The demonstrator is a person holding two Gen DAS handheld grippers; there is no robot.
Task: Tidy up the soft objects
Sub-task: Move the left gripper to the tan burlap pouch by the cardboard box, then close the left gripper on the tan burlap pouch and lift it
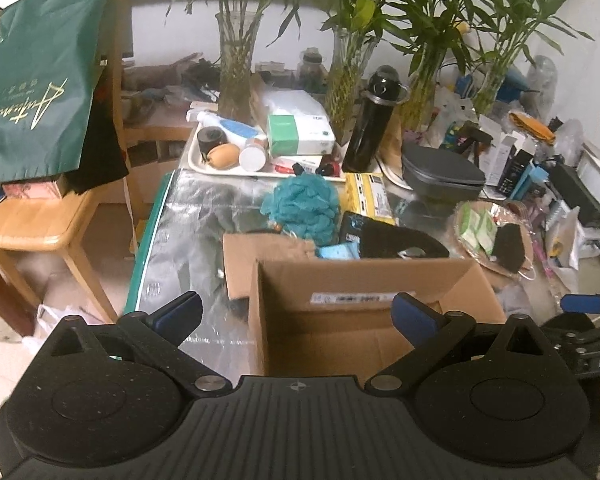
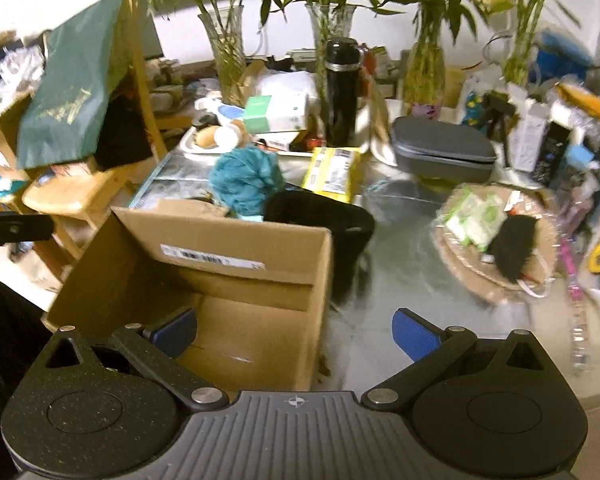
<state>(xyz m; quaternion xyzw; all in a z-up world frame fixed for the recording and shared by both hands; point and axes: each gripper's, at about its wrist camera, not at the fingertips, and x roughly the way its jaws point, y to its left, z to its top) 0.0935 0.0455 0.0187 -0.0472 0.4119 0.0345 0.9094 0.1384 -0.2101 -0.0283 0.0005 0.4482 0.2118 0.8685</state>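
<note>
**Both grippers empty over the open box**

Your left gripper (image 1: 298, 314) hangs spread wide, nothing between its blue pads, just above the open cardboard box (image 1: 364, 320). Your right gripper (image 2: 296, 330) is likewise released and empty; its left pad sits over the box interior, its right pad over the silver table cover (image 2: 400, 280) beside the box's right wall. The box looks bare inside, a white barcode label on its far inner wall.

Just behind the box: a black soft item (image 2: 324, 220) pressed against the far right corner, and a teal mesh bath pouf (image 1: 300, 204) on the table behind the far flap. Neither is in the box. To the right, a woven basket (image 2: 460, 256) holds green-white packets and a black fuzzy object (image 2: 514, 246).

Farther back: a yellow packet (image 2: 334, 170), a grey lidded case (image 1: 442, 176), a black bottle (image 1: 372, 124), and a white tray (image 1: 196, 160) with small items. Glass vases with bamboo line the wall. At left, a green bag (image 1: 44, 72) hangs on a wooden chair (image 1: 40, 220).
</note>
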